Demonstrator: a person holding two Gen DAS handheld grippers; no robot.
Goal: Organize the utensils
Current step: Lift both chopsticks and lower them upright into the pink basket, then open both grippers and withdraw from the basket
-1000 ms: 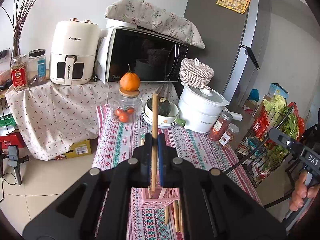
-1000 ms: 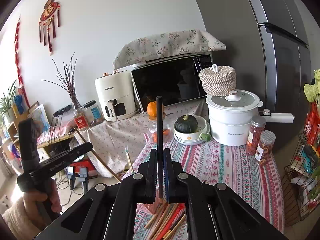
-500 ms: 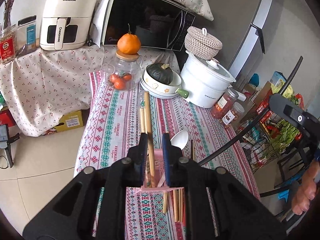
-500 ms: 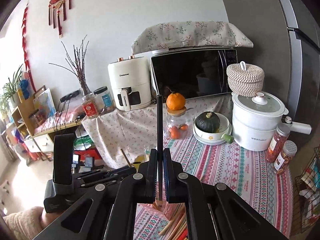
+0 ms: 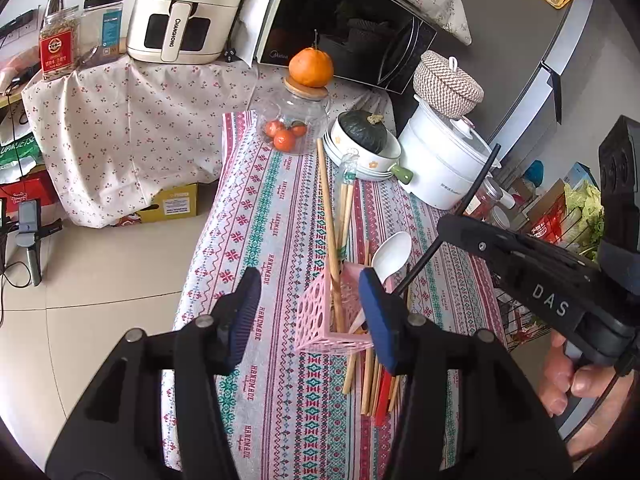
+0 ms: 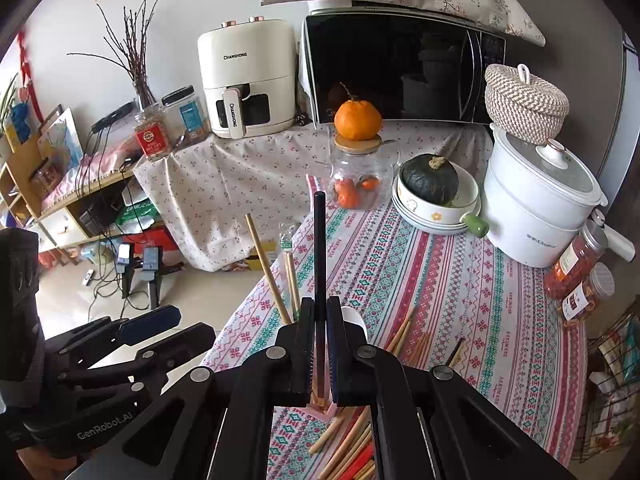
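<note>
Our left gripper (image 5: 308, 312) is opening its fingers around the pink lattice holder (image 5: 325, 312) on the worktop (image 5: 280, 208), clear of the pale wooden chopstick (image 5: 328, 224) standing inside. Our right gripper (image 6: 319, 344) clenches a slim black chopstick (image 6: 319, 248) upright above it.

— Where am I working?
— My home kitchen corner: white air fryer (image 6: 249, 78), black microwave (image 6: 400, 68) under floral cloth, white electric pot (image 6: 536, 208), grey fridge (image 5: 532, 36), striped woven tablecloth (image 6: 440, 280), tiled floor (image 5: 100, 264).
</note>
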